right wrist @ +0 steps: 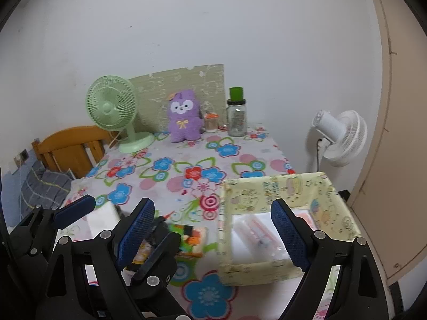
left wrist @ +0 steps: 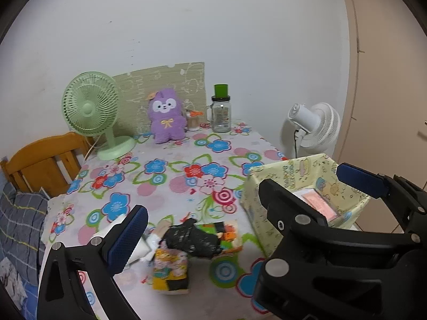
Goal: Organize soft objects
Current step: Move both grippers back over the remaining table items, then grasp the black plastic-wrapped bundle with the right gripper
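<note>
The box (right wrist: 277, 189) contents look smeared in the right wrist view, so can't tell what the pale packets are. The right gripper (left wrist: 301, 184) covers the near part of the box in the left view. The black thing (left wrist: 190, 237) on the packets (left wrist: 170, 269) is unreadable (bag? cloth?). The chair (left wrist: 40, 160) is half behind the table.

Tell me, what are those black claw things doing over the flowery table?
A person is holding two grippers over the table to tidy soft things. The left gripper and the right gripper are both open and empty. A pale yellow box already holds some flat packets. A small pile of soft packs and a black bundle wait on the cloth. A purple plush toy sits at the back.
</note>
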Demonstrator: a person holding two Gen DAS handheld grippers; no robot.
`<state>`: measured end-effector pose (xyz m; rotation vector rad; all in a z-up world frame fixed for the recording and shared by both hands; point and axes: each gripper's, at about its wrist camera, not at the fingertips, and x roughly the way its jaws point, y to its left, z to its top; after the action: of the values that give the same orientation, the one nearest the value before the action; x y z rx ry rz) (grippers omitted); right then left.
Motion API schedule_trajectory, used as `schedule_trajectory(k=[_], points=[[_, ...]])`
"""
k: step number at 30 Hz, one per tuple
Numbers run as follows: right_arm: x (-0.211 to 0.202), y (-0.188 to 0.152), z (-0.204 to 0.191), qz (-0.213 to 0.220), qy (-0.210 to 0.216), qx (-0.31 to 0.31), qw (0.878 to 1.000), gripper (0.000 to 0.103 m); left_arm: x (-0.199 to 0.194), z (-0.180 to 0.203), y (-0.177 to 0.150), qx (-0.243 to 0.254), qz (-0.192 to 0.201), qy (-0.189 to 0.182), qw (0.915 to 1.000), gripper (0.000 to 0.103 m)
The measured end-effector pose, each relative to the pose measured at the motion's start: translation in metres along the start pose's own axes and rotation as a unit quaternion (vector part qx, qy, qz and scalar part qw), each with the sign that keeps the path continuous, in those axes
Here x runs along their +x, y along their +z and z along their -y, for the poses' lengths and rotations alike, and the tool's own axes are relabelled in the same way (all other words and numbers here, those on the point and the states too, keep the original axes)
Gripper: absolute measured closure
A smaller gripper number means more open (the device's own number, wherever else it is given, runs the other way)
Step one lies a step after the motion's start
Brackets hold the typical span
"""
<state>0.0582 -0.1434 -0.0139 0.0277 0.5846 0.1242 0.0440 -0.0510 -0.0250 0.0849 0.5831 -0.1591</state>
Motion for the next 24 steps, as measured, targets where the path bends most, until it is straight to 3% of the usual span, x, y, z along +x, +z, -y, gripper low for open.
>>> schedule_trajectory(k=[13,24], points=[[0.018,-0.015,-0.046,-0.009,0.011,-0.015,1.000,0.012,0.005,-0.045,-0.020,-0.017,-0.008,0.012,0.9998,0.000],[0.057,-0.034,-0.072,-0.046,0.032,-0.026,0.998,0.012,0.032,-0.085,-0.047,-0.054,-0.039,0.032,0.9973,0.002]])
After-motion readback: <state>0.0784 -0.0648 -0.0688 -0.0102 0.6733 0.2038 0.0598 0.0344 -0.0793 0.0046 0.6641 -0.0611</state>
